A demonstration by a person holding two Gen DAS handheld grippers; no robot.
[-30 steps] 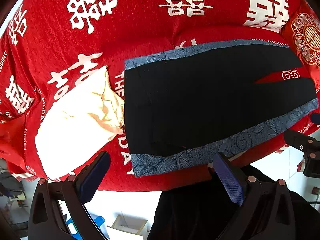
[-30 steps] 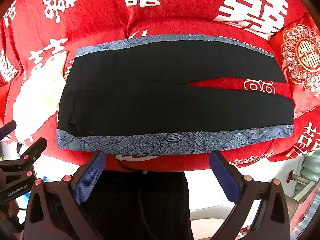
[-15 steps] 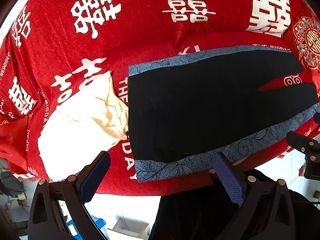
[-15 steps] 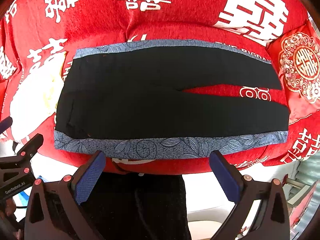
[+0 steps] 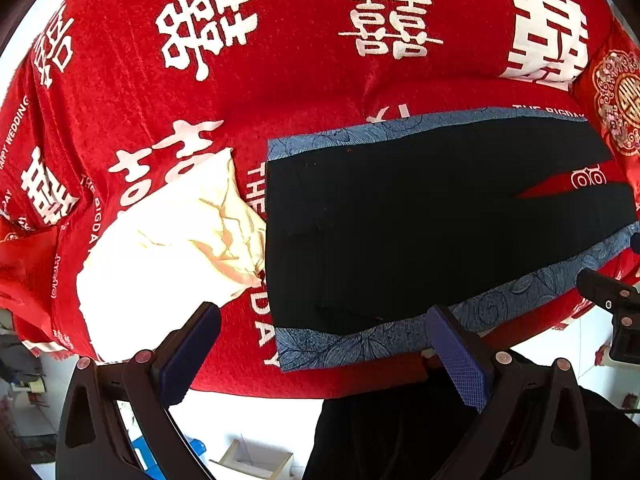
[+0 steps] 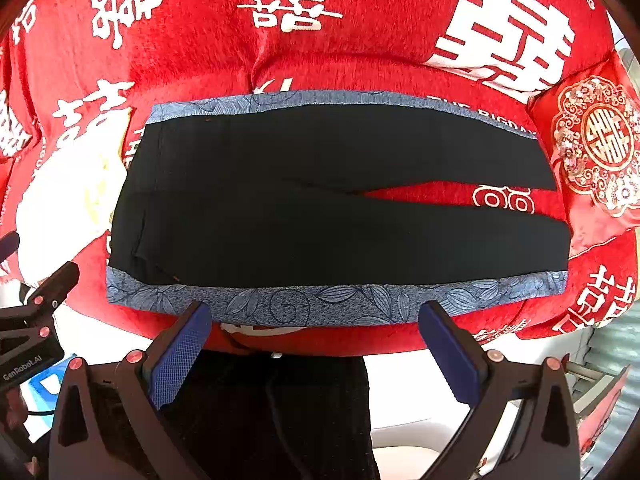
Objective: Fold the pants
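Black pants point(image 6: 304, 208) with blue leaf-patterned side stripes lie flat on a red sofa cover, waist to the left, legs to the right with a narrow gap between them. They also show in the left wrist view point(image 5: 420, 220). My left gripper point(image 5: 320, 344) is open and empty, just in front of the pants' near left corner. My right gripper point(image 6: 316, 336) is open and empty, just in front of the near stripe's middle. Neither touches the cloth.
A cream-white cloth point(image 5: 172, 248) lies left of the waist. A red embroidered cushion point(image 6: 596, 148) sits at the right by the leg ends. The sofa's front edge point(image 6: 320, 344) drops to a white floor; a dark-clothed person stands below it.
Both grippers have moved forward slightly towards the pants, which appear a little lower and nearer in both views. The pants have not moved. Both grippers stay open.
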